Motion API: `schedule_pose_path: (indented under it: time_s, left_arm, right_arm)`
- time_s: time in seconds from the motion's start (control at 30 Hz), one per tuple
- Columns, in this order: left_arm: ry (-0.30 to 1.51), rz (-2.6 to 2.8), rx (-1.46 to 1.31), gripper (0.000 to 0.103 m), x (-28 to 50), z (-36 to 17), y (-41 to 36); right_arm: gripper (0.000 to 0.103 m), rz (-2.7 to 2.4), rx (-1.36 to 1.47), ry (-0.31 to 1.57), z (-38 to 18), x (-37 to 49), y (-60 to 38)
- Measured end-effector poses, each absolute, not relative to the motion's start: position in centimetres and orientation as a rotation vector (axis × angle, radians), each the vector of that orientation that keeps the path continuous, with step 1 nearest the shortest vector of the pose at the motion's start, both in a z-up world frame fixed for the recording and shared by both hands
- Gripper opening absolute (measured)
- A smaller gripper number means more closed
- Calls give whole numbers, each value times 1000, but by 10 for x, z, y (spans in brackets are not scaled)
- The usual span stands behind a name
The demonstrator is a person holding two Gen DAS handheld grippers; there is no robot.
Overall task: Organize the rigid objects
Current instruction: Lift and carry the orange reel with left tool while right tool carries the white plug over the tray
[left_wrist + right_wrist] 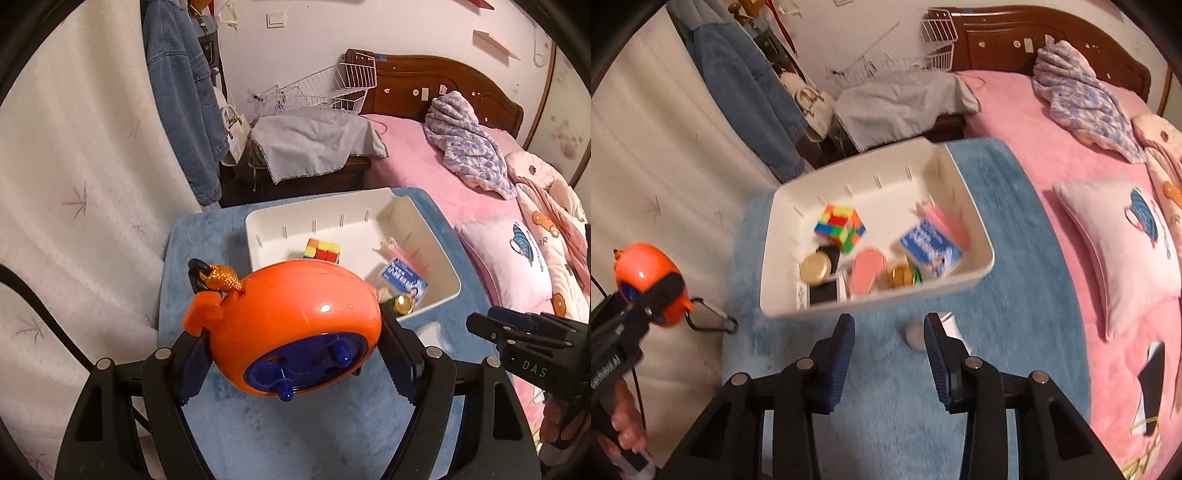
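Clamped between the left gripper's (295,365) blue pads sits an orange alarm clock (295,325), its blue back panel and knobs turned toward the camera and a black carabiner (195,273) hanging off its top loop. It is held clear of the blue rug (314,435). Just beyond the clock, ahead and a little to the right of these tongs, lies the white bin (439,266), already holding a puzzle cube (322,250) and a blue-and-white box (402,278), among other small items.

Over on the right, the right gripper (890,350) grasps nothing; its jaws stand partly apart with only rug between them. A small white object (918,334), blurred and hard to identify, lies on the rug just past its right fingertip, near the bin's front wall.

Judging by the layout, the clock goes in next, so the left hand is the one that matters: the bin sits straight ahead of it, its long side running left to right, with free floor at the near-left corner.
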State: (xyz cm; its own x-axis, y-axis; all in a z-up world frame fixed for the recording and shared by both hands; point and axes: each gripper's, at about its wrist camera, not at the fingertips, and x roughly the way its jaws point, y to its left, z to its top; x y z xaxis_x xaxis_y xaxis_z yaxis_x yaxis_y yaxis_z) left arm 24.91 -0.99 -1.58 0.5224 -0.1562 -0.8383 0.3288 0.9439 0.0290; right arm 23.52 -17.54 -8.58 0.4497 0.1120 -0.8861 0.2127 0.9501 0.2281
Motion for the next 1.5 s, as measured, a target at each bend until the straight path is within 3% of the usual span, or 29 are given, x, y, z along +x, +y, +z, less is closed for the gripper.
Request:
schedule_pose_path:
  time_s: [0.23, 0.47, 0.67, 0.9, 1.13, 1.5]
  left_arm:
    - [979, -244, 150, 82, 262, -17, -30]
    - [997, -207, 146, 82, 267, -25, -38]
    - [1004, -185, 148, 82, 268, -26, -39]
    - [1011, -163, 145, 82, 267, -28, -39]
    - [1028, -122, 139, 82, 268, -34, -38]
    - [1063, -84, 133, 82, 268, -43, -40]
  right_arm:
    - [40, -24, 300, 1168, -106, 239, -211]
    - [41, -39, 446, 1248, -151, 226, -242]
    - [69, -25, 477, 1237, -182, 225, -239]
    - [80, 82, 312, 1124, -213, 234, -219]
    - [80, 112, 122, 1099, -244, 241, -205]
    - [84, 157, 46, 1095, -273, 248, -207]
